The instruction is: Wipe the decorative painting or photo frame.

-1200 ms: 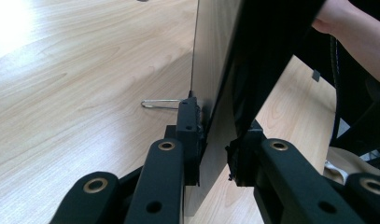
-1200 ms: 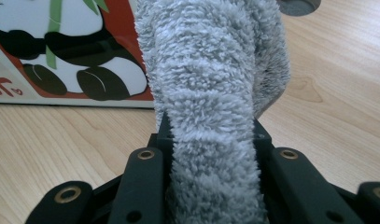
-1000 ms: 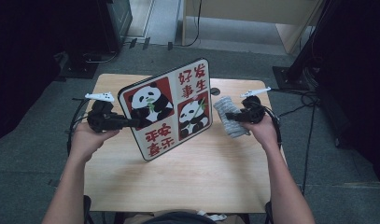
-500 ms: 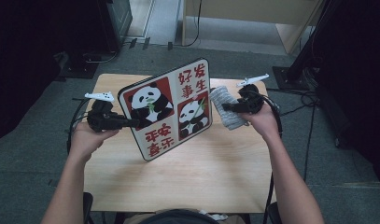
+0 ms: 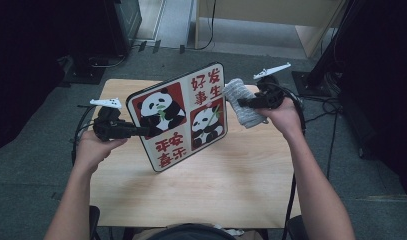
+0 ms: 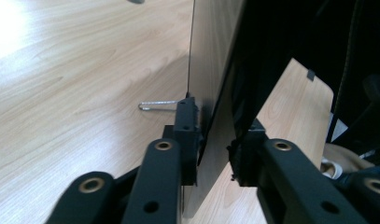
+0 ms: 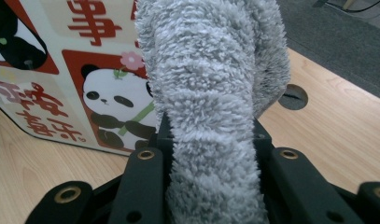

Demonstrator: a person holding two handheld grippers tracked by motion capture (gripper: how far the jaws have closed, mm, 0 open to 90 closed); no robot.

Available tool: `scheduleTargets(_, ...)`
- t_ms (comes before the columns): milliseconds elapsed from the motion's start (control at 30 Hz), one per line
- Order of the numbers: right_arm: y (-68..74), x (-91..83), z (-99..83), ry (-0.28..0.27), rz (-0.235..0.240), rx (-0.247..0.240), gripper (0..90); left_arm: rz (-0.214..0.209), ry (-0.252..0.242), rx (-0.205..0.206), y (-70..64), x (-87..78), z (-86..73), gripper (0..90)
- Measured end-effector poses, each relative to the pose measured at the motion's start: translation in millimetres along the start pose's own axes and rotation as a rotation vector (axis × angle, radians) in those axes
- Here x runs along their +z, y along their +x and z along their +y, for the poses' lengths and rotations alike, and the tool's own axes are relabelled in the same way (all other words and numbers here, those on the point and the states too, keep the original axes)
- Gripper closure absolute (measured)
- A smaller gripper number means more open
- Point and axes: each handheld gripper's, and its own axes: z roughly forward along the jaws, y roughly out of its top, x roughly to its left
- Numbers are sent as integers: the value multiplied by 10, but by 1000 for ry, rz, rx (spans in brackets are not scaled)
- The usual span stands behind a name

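Panda board and grey cloth held over a pale wooden table (image 5: pixel 201 195).

The left gripper (image 5: pixel 141 131) clamps the panda board (image 5: pixel 183 117) by its edge; the right gripper (image 5: pixel 242 103) pinches the grey cloth (image 5: pixel 243 102) just beside the board's upper corner, above a grey carpet floor (image 5: pixel 46 165).

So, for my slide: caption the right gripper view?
Right gripper clamps a grey fluffy cloth beside the panda board.

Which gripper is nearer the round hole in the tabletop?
Right. The right gripper, shut on the grey cloth, hovers close to the hole at the table's far edge. The left gripper clamps the panda board at its left edge, farther away.
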Motion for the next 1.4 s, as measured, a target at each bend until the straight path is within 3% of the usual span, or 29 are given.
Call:
scheduleTargets(700, 172, -229, 618, -28, -8, -70, 684, -13, 2, 10, 25, 21, 17, 780)
scheduleTargets(1000, 346, -409, 1054, -81, -15, -114, 684, -15, 13, 20, 26, 19, 31, 783)
scheduleTargets(1267, 400, -368, 1257, -111, -19, -112, 682, -23, 20, 32, 45, 11, 39, 785)
scheduleTargets(1367, 396, -322, 1268, -103, -17, -105, 681, -24, 21, 34, 46, 9, 38, 785)
scheduleTargets(1400, 375, -243, 1252, -78, -19, -102, 681, -26, 20, 34, 50, 8, 37, 785)
